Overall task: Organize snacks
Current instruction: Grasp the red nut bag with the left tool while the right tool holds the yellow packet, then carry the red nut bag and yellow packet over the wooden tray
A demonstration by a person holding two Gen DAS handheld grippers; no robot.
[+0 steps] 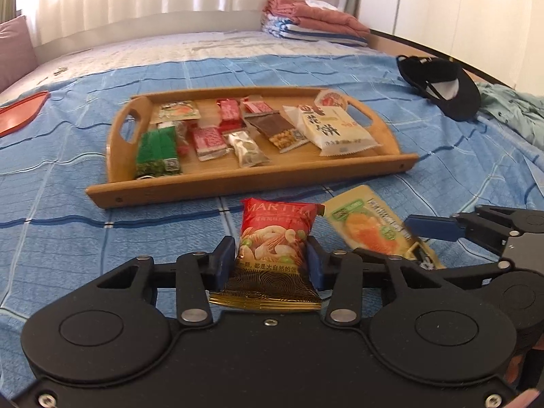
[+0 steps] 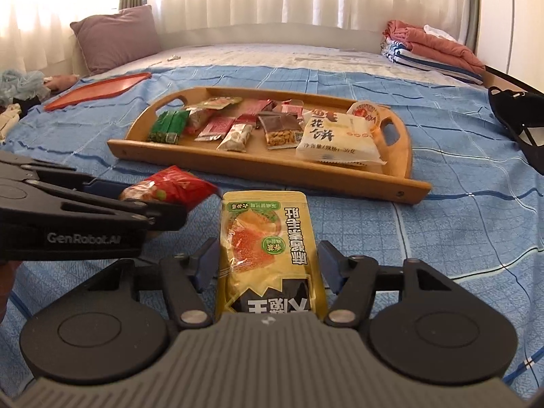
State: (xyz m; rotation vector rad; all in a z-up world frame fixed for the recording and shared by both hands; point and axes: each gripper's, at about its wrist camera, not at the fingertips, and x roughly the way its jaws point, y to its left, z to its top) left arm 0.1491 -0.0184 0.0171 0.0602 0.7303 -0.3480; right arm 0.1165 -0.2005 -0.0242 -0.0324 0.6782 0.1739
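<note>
Left wrist view: left gripper [image 1: 272, 258] has its blue pads pressed against both sides of a red peanut snack packet [image 1: 277, 238], clamped on it. Packet stands with its long axis running away from the camera, top edge toward the tray, gold bottom seam nearest the gripper body.

Right wrist view: right gripper [image 2: 268, 261] straddles a yellow snack pouch [image 2: 268, 248]; the left pad touches the pouch edge, whether the right pad presses it I cannot tell. Pouch lies flat on the blue checked bedspread [image 2: 459, 238], long axis pointing away toward the tray, print upside down to the camera. The two packets sit just beside each other, red one to the left.

Beyond them: wooden tray [image 1: 238, 183] with cut-out handles, long side facing the grippers. Contents, left to right: green packet [image 1: 158, 151], several red-and-white small packets, a clear nut bar wrapper, a brown peanut bar [image 1: 275, 131], a large white flower-cake packet [image 1: 335, 131], a round sealed cup at the far right corner.

Further: orange-red lid [image 2: 98, 90] left, black cap [image 1: 442, 81] right, folded blankets [image 2: 435, 49], mauve pillow [image 2: 115, 35], curtains.
</note>
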